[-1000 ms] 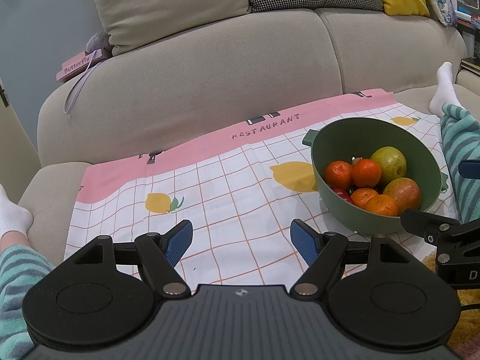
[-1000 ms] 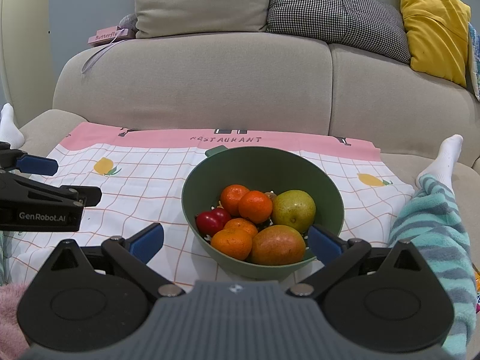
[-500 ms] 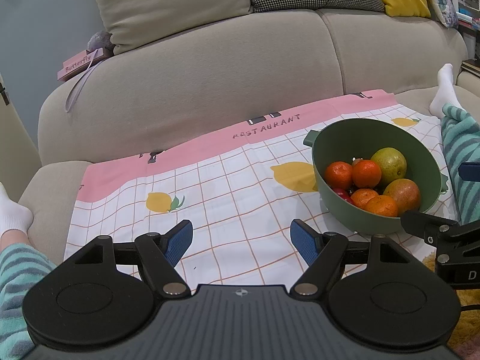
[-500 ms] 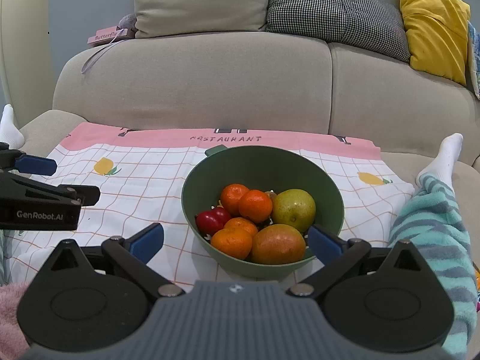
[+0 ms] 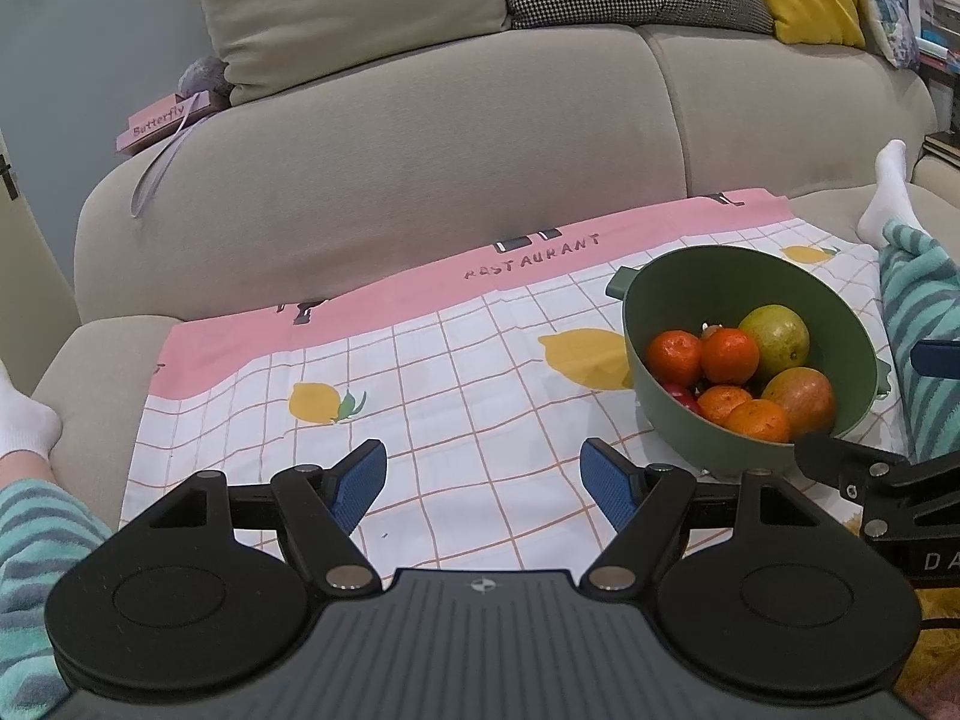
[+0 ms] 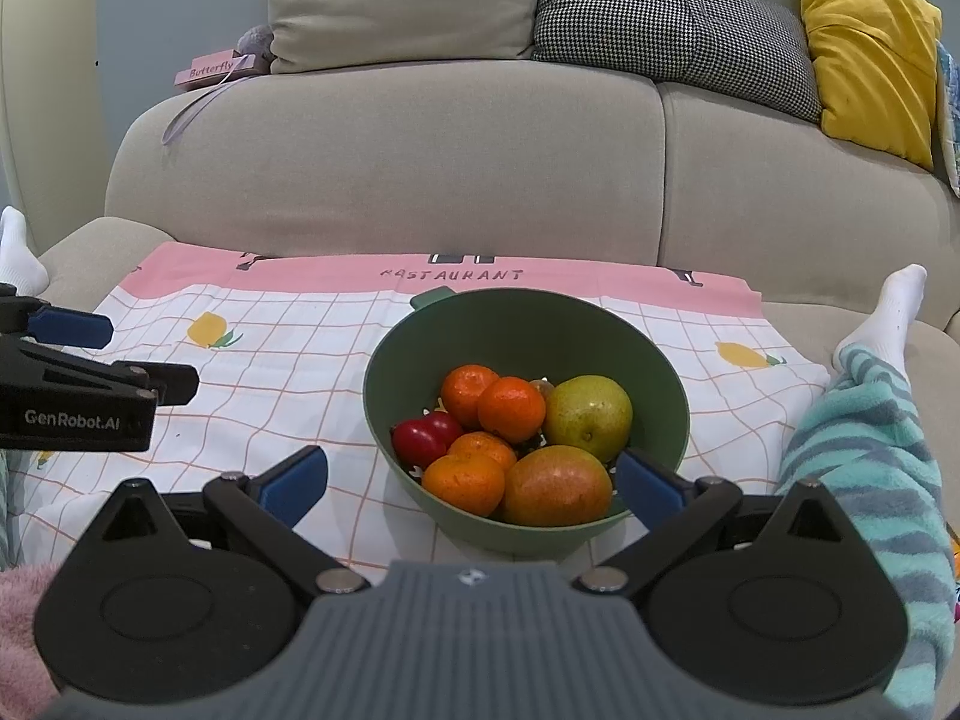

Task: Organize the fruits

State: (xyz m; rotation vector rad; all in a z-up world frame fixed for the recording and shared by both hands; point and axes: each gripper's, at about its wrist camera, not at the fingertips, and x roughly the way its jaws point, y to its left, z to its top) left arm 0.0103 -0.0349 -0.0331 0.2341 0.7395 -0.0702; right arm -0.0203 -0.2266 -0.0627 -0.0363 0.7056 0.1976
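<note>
On cloth (image 5: pixel 456 372) | bowl (image 6: pixel 522 324) | red fruit (image 6: pixel 420 438) clear only right-wrist

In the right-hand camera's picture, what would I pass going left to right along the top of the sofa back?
Pink book → beige cushion → checked cushion → yellow cushion.

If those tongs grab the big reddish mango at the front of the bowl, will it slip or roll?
The mango looks smooth and glossy, so it may slip between flat pads. It is the largest fruit here, so probably the heaviest. Resting against a tangerine and the green bowl, it is rounded and would likely roll once set on the cloth.
</note>
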